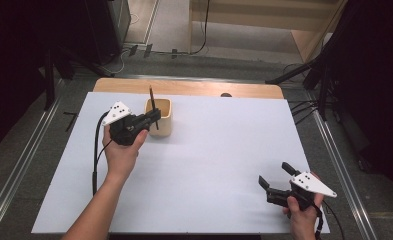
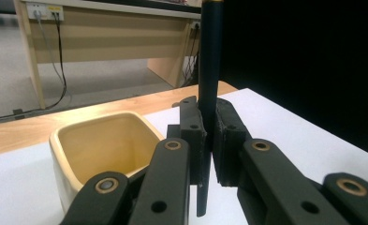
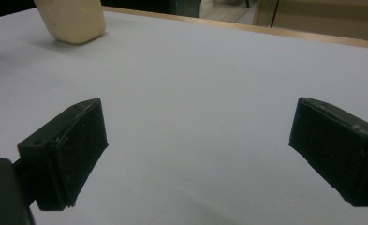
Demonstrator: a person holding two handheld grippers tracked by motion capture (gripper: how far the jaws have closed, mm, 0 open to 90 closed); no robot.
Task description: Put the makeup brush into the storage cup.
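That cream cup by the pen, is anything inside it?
Empty, as far as shows: the left gripper view looks into the cup and sees bare walls; the pen is outside it.

cup (image 1: 159,117) on table (image 1: 209,150), far-left part | pen (image 1: 153,106) upright in left gripper (image 1: 156,116), at cup's near rim | right gripper (image 1: 275,177) near-right, well apart

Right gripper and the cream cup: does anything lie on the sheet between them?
No. In the high view the white sheet is bare between the right gripper and the cream cup; the right gripper view agrees.
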